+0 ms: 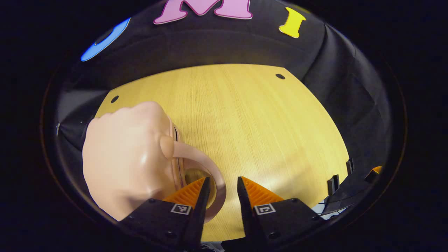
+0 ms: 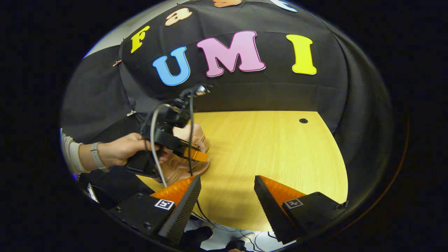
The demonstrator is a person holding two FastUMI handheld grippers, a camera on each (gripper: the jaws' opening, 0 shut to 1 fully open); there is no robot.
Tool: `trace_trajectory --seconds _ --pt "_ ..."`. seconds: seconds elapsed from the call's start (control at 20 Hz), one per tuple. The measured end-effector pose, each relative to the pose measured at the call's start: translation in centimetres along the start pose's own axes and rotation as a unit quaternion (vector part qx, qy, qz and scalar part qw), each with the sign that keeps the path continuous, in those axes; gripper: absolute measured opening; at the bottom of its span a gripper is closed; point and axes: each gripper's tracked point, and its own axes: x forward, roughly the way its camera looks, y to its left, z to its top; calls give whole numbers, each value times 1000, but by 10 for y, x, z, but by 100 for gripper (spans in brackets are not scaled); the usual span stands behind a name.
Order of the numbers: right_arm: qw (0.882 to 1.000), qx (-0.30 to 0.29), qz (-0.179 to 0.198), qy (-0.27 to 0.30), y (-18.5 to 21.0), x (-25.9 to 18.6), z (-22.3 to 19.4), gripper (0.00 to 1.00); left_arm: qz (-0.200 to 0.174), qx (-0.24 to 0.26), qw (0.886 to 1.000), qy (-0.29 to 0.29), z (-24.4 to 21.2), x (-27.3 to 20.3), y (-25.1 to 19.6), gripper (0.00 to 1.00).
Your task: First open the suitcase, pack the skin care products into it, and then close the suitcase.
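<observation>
The pink suitcase (image 1: 129, 157) lies on the yellow wooden table (image 1: 266, 133), just to the left of the left claw (image 1: 224, 185). Its curved handle (image 1: 206, 171) loops out toward the claw. The claw's two fingers stand a little apart, and one finger (image 1: 196, 190) sits right at the handle, poking into the loop. The other finger is over bare table. I cannot tell if the finger touches the handle.

Ahead of the left claw and to its right, the table is wide and bare up to the black cloth wall (image 1: 336, 80). Two small dark holes (image 1: 280, 76) sit near the far edge.

In the right gripper view, the right claw (image 2: 227, 189) is spread wide and holds nothing. It hangs over the near edge of the table. Far off to its left, a hand (image 2: 122, 150) with a wristband holds the other gripper against the suitcase (image 2: 185, 164). A grey cable (image 2: 154, 140) hangs from that gripper. Loose wires (image 2: 224, 227) lie below the table's near edge, under the right claw.
</observation>
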Motion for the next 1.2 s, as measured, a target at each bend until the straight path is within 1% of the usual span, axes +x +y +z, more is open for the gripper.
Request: trace_trajectory --seconds 0.1,0.15,0.2,0.25,0.4,0.45,0.55,0.6,0.7,0.75,0.85,0.95,1.1,1.2 --pt "1000 -20 -9 -3 -16 -1 10 97 25 1 998 -61 18 -31 -5 75" --pt "1000 -25 -2 -9 -18 -1 18 97 36 3 995 -97 30 -50 -8 83" --pt "999 -33 5 -21 -18 -6 33 97 49 7 990 -130 41 -74 -11 87" --pt "998 -44 10 -32 -19 -9 44 97 54 11 985 -165 53 -99 -16 88" --pt "994 -88 9 -72 -20 -15 87 97 45 29 966 -251 87 -170 -38 88" --pt "991 -97 7 -92 -16 -19 105 97 44 36 958 -280 98 -188 -41 88" --pt "985 -105 1 -136 -8 -28 142 97 36 46 947 -315 114 -210 -50 87" --pt "982 -100 -3 -159 -4 -31 159 98 28 54 943 -327 120 -220 -55 87" --pt "979 -85 -5 -184 2 -32 180 98 33 64 932 -355 132 -243 -48 87" --pt "977 -84 -7 -196 6 -33 190 97 38 65 929 -363 136 -254 -46 87" --pt "971 -94 -22 -220 6 -37 207 97 43 73 920 -382 134 -268 -47 87" --pt "965 -104 -33 -238 10 -41 216 97 47 79 910 -404 138 -281 -45 87" --pt "961 -118 -30 -247 26 -42 221 97 45 79 904 -418 138 -293 -44 87" --pt "961 -125 -26 -247 35 -42 223 97 33 68 900 -430 140 -305 -40 87"
